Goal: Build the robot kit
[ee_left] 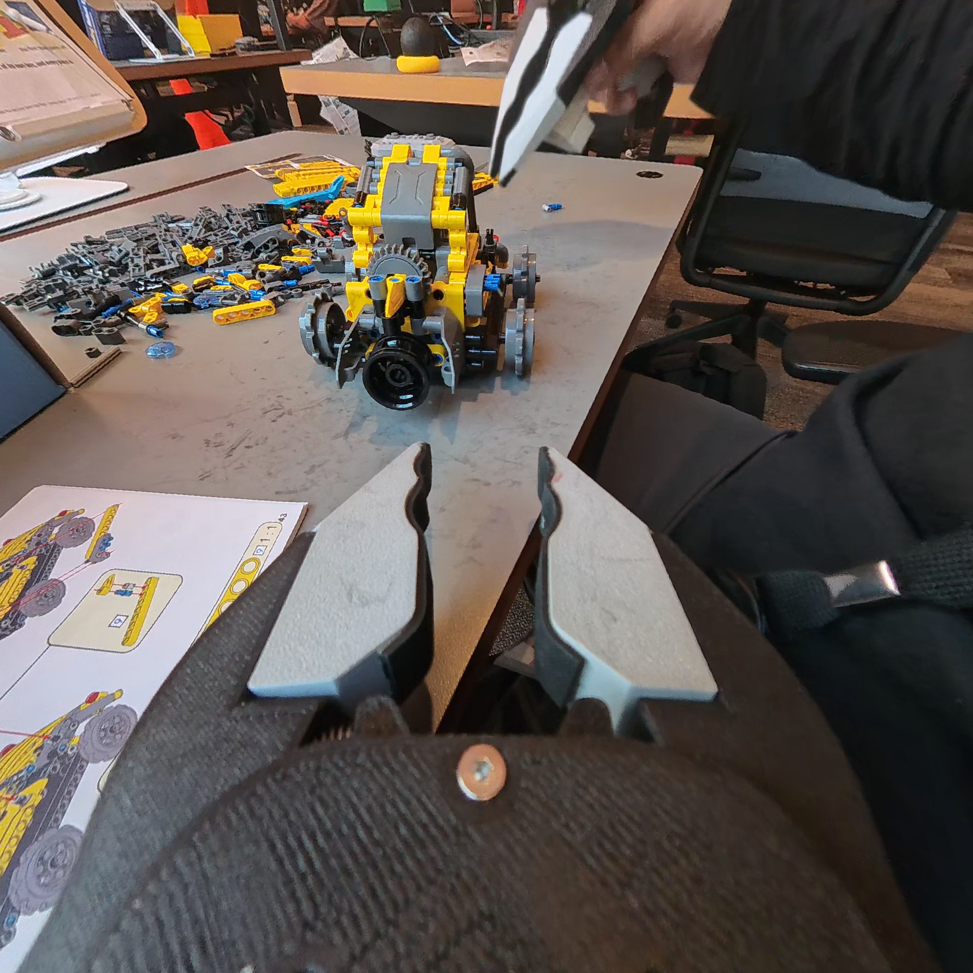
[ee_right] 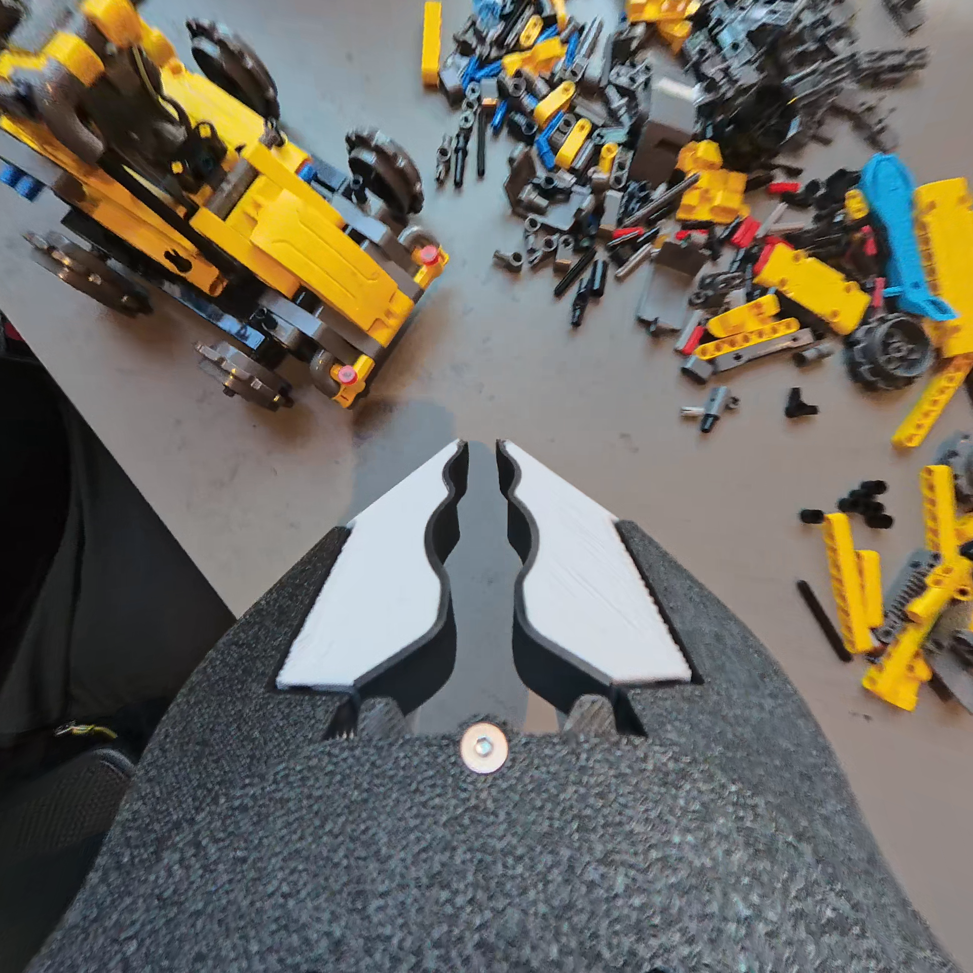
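Note:
A yellow, grey and black brick-built vehicle (ee_left: 416, 274) stands on the grey table (ee_left: 237, 421). My left gripper (ee_left: 482, 457) is open and empty, low over the table's near right edge, about a hand's length short of the vehicle's front wheel. My right gripper (ee_right: 482, 446) has its jaws nearly together with nothing between them. It hovers above the table (ee_right: 474, 342) between the vehicle (ee_right: 237, 226) and a pile of loose pieces (ee_right: 684, 184). It also shows in the left wrist view (ee_left: 518, 131), held by a hand over the vehicle's far end.
The pile of loose pieces (ee_left: 158, 263) spreads left of the vehicle. An open instruction booklet (ee_left: 131, 579) lies at the near left. A small blue pin (ee_left: 552, 207) lies alone. An office chair (ee_left: 790, 237) stands past the right edge. A loose black wheel (ee_right: 890, 350) sits beside a blue piece (ee_right: 895, 226). One gripper's finger ends stand about 30 cm off the other's.

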